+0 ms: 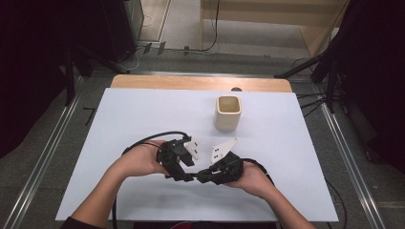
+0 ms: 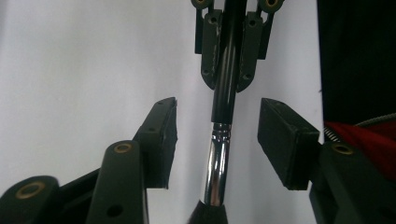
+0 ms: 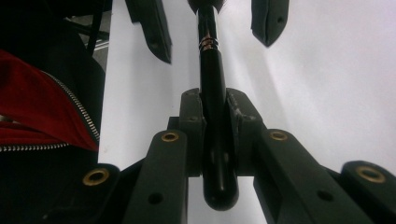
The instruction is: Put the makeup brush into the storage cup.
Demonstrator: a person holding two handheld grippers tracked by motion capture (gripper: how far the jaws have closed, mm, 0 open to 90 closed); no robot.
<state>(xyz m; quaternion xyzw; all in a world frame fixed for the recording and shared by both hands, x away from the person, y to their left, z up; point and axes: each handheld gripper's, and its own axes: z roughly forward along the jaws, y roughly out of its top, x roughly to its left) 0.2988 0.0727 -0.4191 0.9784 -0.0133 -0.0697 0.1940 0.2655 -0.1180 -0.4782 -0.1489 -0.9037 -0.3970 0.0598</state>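
A brush with a black handle (image 2: 225,93) and a shiny silver ferrule (image 2: 215,168) hangs above the white table between both grippers. My right gripper (image 3: 214,121) is shut on the handle's rounded end (image 3: 218,182), and it appears at the top of the left gripper view (image 2: 232,70). My left gripper (image 2: 217,126) is open; its pads (image 2: 164,135) stand on either side of the ferrule with a gap on each side. In the high view the left gripper (image 1: 184,174) and right gripper (image 1: 204,176) meet tip to tip near the table's front, with the brush (image 1: 193,177) between them.
A beige square cup (image 1: 228,112) stands upright behind the grippers, toward the back of the white table sheet (image 1: 133,114). A wooden edge (image 1: 191,82) runs along the far side. Black cables loop beside each hand. A red zipped garment (image 3: 32,107) is close behind the grippers.
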